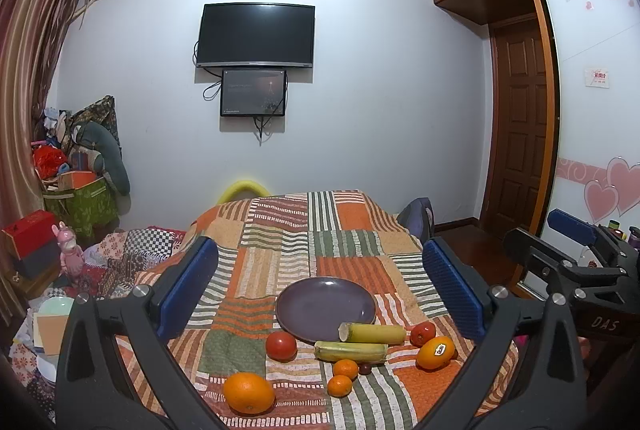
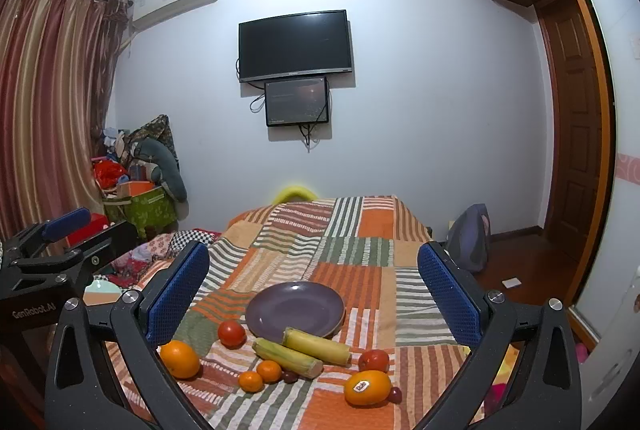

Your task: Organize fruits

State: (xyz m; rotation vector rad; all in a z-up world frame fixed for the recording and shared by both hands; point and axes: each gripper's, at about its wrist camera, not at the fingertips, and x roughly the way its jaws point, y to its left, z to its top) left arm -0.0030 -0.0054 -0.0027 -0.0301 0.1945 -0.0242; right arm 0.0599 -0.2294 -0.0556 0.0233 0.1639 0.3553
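An empty purple plate sits on a patchwork cloth. In front of it lie two yellow-green sugarcane pieces, two red tomatoes, a large orange, a stickered orange, two small tangerines and a dark grape. My left gripper is open and empty, above the fruit. My right gripper is open and empty too; it shows at the right in the left wrist view.
The cloth covers a table that ends near a wall with a TV. Clutter and boxes stand at the left. A wooden door and wardrobe are at the right. A bag lies on the floor.
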